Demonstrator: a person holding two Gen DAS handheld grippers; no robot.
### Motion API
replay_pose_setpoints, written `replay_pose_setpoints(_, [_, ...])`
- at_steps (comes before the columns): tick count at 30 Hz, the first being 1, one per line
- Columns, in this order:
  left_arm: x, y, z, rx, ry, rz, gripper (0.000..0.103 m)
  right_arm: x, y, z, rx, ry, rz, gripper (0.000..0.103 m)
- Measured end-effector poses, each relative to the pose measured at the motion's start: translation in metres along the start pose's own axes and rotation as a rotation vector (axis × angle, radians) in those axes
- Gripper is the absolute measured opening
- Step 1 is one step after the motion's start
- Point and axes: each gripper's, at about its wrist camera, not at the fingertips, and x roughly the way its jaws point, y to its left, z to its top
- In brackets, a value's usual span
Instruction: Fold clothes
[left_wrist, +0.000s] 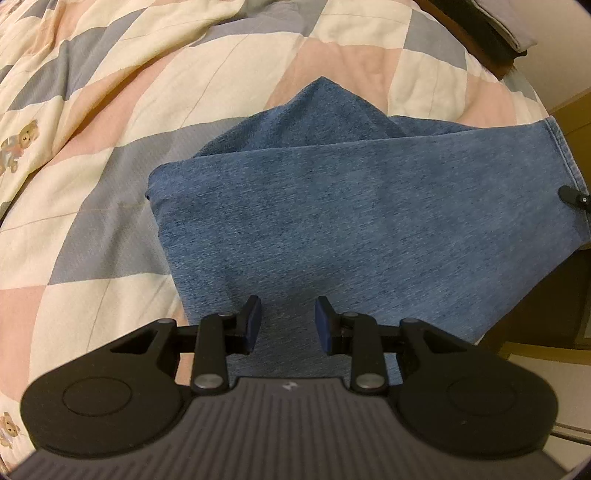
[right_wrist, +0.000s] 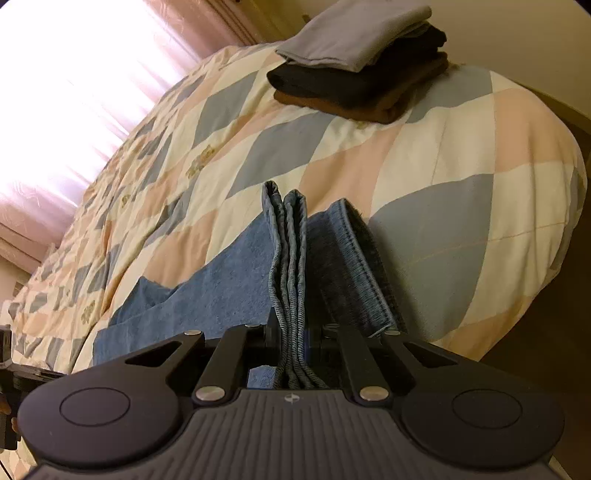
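A blue denim-like garment lies folded on the patchwork quilt, near the bed's edge. My left gripper hovers over its near part, pointing steeply down. Its blue pads stand apart, and the cloth beneath them lies flat and unpinched. In the right wrist view my right gripper is shut on the garment's stacked hems, which rise in several layers from between the jaws. The rest of the garment trails left over the quilt. A tip of the right gripper shows at the garment's right end.
A stack of folded clothes, grey over dark over brown, sits at the far end of the bed, and also shows as the folded stack. A bright pink curtain hangs behind the bed. The bed's edge drops to dark floor on the right.
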Motion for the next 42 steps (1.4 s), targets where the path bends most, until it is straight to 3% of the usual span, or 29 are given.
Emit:
replay_pose_setpoints(6, [-0.001, 0.003, 0.000, -0.011, -0.010, 0.020, 0.027, 0.019, -0.016, -0.006, 0.048, 0.012, -0.061, 0.009])
replay_pose_setpoints(9, [-0.006, 0.004, 0.003, -0.007, -0.018, 0.043, 0.027, 0.022, -0.011, -0.007, 0.083, 0.010, -0.119, 0.017])
replay_pose_setpoints(11, [-0.009, 0.003, 0.006, -0.003, -0.020, 0.065, 0.027, 0.015, 0.013, -0.008, -0.016, -0.050, -0.267, 0.040])
replay_pose_setpoints(12, [-0.010, 0.002, 0.008, 0.001, -0.021, 0.077, 0.027, 0.011, 0.026, -0.010, -0.075, -0.088, -0.358, 0.060])
replay_pose_setpoints(13, [-0.011, 0.000, 0.010, 0.008, -0.024, 0.088, 0.027, 0.008, 0.040, -0.013, -0.143, -0.136, -0.450, 0.071])
replay_pose_setpoints(14, [-0.010, -0.002, 0.013, 0.016, -0.026, 0.101, 0.027, 0.005, 0.054, -0.017, -0.223, -0.192, -0.544, 0.070])
replay_pose_setpoints(15, [-0.009, -0.005, 0.015, 0.027, -0.025, 0.118, 0.027, 0.004, 0.066, -0.022, -0.294, -0.237, -0.583, 0.067])
replay_pose_setpoints(18, [-0.004, -0.014, 0.022, 0.055, -0.033, 0.148, 0.027, 0.008, 0.092, -0.033, -0.453, -0.305, -0.499, 0.054])
replay_pose_setpoints(19, [-0.002, -0.017, 0.025, 0.065, -0.036, 0.149, 0.027, 0.015, 0.096, -0.032, -0.467, -0.283, -0.441, 0.045])
replay_pose_setpoints(20, [-0.001, -0.020, 0.026, 0.077, -0.039, 0.154, 0.027, 0.023, 0.098, -0.031, -0.477, -0.264, -0.402, 0.043])
replay_pose_setpoints(23, [0.005, -0.029, 0.030, 0.112, -0.048, 0.170, 0.027, 0.048, 0.096, -0.026, -0.486, -0.222, -0.362, 0.043])
replay_pose_setpoints(30, [0.021, -0.036, 0.037, 0.166, -0.053, 0.231, 0.027, 0.081, 0.078, -0.012, -0.489, -0.123, -0.372, 0.044])
replay_pose_setpoints(38, [0.004, -0.047, 0.032, 0.262, -0.103, 0.219, 0.028, 0.016, 0.091, -0.045, -0.452, -0.234, -0.427, 0.045])
replay_pose_setpoints(42, [0.006, -0.041, 0.029, 0.365, -0.146, 0.224, 0.028, 0.006, 0.089, -0.082, -0.445, -0.220, -0.501, 0.045])
